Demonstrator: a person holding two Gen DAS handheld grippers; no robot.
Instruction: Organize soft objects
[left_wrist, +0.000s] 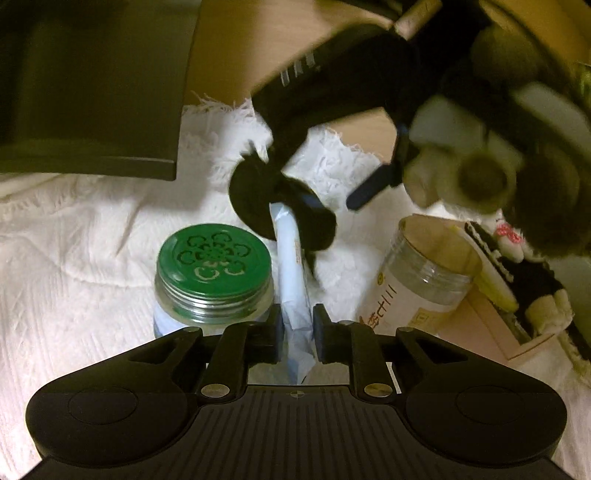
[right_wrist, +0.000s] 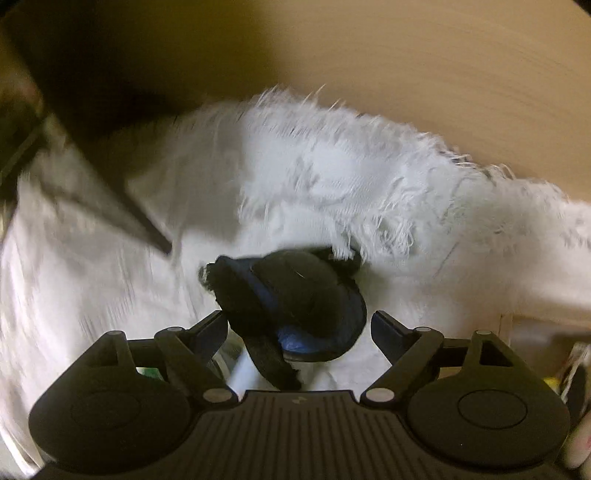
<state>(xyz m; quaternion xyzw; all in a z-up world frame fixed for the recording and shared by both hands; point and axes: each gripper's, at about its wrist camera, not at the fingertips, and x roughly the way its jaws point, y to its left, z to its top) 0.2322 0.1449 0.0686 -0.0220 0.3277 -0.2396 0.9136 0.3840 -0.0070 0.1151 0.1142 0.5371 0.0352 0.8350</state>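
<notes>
My left gripper (left_wrist: 295, 325) is shut on a light blue soft packet (left_wrist: 291, 280) and holds it upright. A small black hat with a blue band (left_wrist: 280, 203) sits on the packet's top end. In the right wrist view the same hat (right_wrist: 295, 310) lies between my right gripper's (right_wrist: 299, 328) open fingers, not gripped. The right gripper also shows in the left wrist view (left_wrist: 332, 85), above the hat. A plush toy (left_wrist: 461, 162) is at the right, blurred.
A glass jar with a green lid (left_wrist: 212, 266) stands left of the packet. A clear plastic jar (left_wrist: 417, 280) and a pink box (left_wrist: 498, 325) with soft things are at the right. A fringed white cloth (right_wrist: 332, 177) covers the wooden table (right_wrist: 443, 74). A dark box (left_wrist: 88, 85) is at the back left.
</notes>
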